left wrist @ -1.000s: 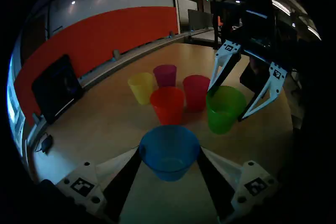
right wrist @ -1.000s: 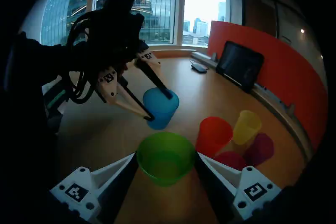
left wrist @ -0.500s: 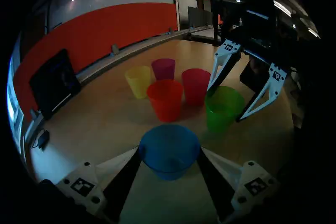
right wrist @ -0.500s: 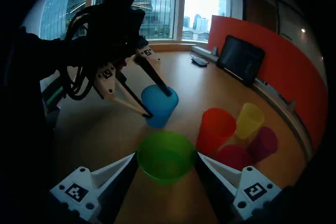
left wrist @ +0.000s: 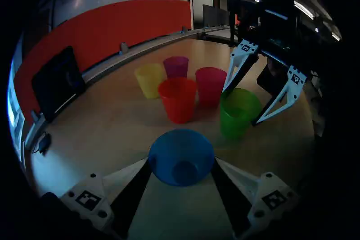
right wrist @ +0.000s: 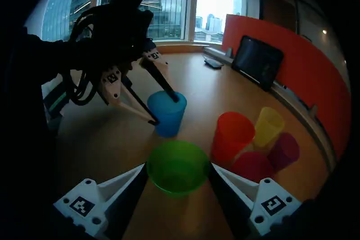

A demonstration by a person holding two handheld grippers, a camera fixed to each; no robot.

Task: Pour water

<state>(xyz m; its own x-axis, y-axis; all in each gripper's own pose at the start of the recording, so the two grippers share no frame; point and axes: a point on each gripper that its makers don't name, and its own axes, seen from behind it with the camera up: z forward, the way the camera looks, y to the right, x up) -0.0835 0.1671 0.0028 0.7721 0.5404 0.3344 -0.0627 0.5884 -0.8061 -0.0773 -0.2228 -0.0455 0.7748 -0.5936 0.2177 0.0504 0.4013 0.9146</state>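
Observation:
A blue cup point(left wrist: 181, 156) sits between the fingers of my left gripper point(left wrist: 181, 168), which is shut on it just above the wooden table point(left wrist: 108, 127). In the right gripper view the same blue cup point(right wrist: 167, 113) is held by that gripper farther off, upright. My right gripper point(right wrist: 178, 172) is shut on a green cup point(right wrist: 177, 167). The left gripper view shows the green cup point(left wrist: 238, 111) to the right, clamped between the right gripper's white fingers point(left wrist: 236, 66). Whether either cup holds water I cannot tell.
Several cups stand grouped on the table: orange point(left wrist: 178, 98), yellow point(left wrist: 150, 79), purple point(left wrist: 176, 66) and dark red point(left wrist: 210, 85). A black tablet point(left wrist: 58, 84) leans by the red wall point(left wrist: 112, 24). A small dark device point(right wrist: 211, 62) lies near the windows point(right wrist: 166, 6).
The blue cup has tipped back to upright in my left gripper and sunk a little toward the table. The green cup has barely moved.

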